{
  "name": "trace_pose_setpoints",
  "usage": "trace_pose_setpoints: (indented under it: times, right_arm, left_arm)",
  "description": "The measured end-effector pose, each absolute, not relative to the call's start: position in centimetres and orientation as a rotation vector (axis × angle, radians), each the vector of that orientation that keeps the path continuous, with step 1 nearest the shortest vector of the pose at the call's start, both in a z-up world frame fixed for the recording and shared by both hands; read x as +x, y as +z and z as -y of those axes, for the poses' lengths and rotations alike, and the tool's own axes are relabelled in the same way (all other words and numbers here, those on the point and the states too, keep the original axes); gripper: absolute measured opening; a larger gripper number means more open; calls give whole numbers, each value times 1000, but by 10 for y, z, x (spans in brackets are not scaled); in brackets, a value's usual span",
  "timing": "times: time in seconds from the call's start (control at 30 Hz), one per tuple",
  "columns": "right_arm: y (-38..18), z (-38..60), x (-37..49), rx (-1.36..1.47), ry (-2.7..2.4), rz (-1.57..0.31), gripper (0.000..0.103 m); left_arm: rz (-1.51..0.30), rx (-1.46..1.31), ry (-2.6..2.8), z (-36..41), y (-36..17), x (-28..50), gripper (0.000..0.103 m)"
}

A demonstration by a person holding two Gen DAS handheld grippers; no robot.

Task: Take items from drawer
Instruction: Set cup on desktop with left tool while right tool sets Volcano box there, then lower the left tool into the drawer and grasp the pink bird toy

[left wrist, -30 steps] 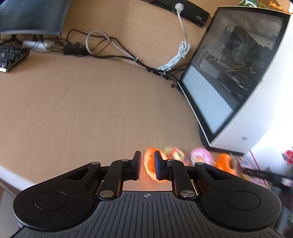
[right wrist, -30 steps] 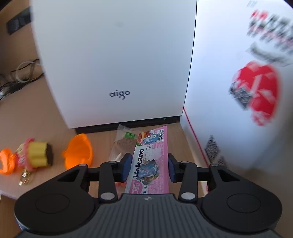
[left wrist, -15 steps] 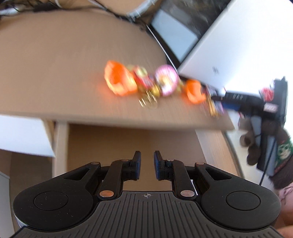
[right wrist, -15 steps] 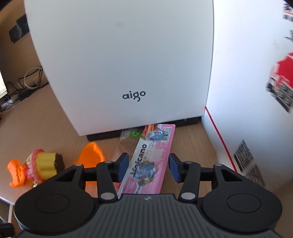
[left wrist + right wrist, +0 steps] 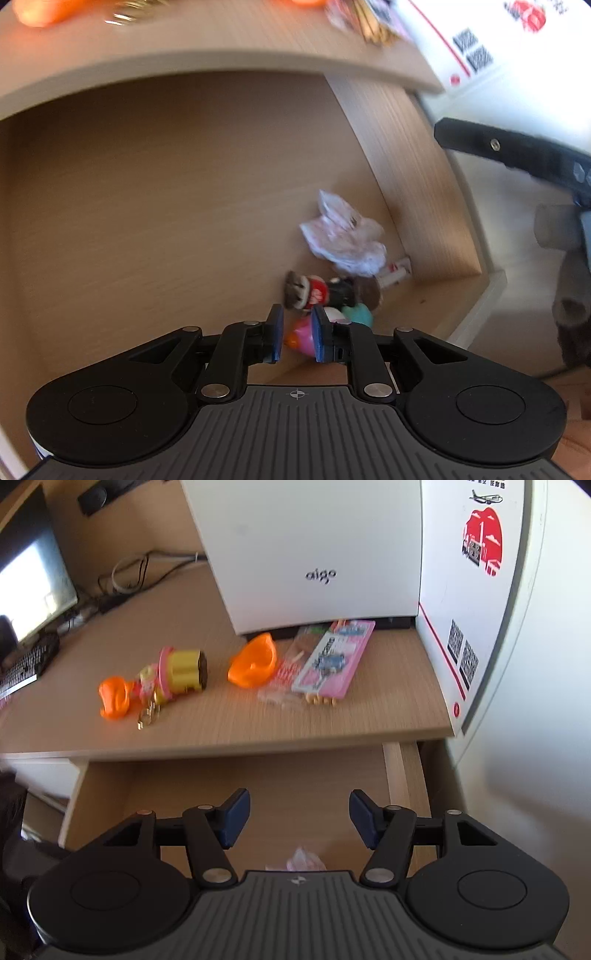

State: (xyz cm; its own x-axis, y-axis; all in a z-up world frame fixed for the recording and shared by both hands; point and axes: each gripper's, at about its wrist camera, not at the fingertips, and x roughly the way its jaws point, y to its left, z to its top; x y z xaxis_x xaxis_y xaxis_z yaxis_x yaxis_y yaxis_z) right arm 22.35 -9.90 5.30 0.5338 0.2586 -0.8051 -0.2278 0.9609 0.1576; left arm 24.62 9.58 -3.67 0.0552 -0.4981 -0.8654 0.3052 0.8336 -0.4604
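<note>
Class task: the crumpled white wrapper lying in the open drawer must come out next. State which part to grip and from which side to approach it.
Grip the crumpled white wrapper across its raised, bunched middle, coming down from above. The drawer wall stands close on one side and small toys crowd another, so a sideways approach looks blocked. Its soft folds should pinch easily.

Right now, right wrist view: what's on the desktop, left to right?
Keyboard → orange piece → yellow-and-pink toy → orange scoop-shaped piece → pink packet → white box with QR codes. The clear wrapper under the packet overlaps it, so it is left out.
</note>
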Motion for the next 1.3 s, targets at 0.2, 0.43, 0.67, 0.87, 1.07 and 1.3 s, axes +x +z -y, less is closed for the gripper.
trace_pose_setpoints:
  times: [0.2, 0.43, 0.67, 0.87, 1.07, 1.3]
  right_arm:
    - [47, 104, 213, -12, 259, -976, 60]
    - [43, 112, 220, -6, 241, -987, 60]
    - [38, 114, 228, 3, 236, -1001, 60]
    - [24, 112, 233, 3, 245, -1070, 60]
    - [-2, 108, 235, 75, 298, -1222, 60]
    - [-49, 83, 235, 199, 402, -1526, 62]
  left_arm:
    - [-1501, -180, -547, -65, -57, 262, 19]
    - [-1560, -132, -596, -43, -65, 265, 19]
    - [-1578, -43, -678, -39, -65, 265, 31]
    - [-1374, -17, -434, -63, -52, 284, 38]
    - [-1335, -89, -523, -92, -34, 281, 39]
    - [-1266, -157, -471, -112, -20, 263, 39]
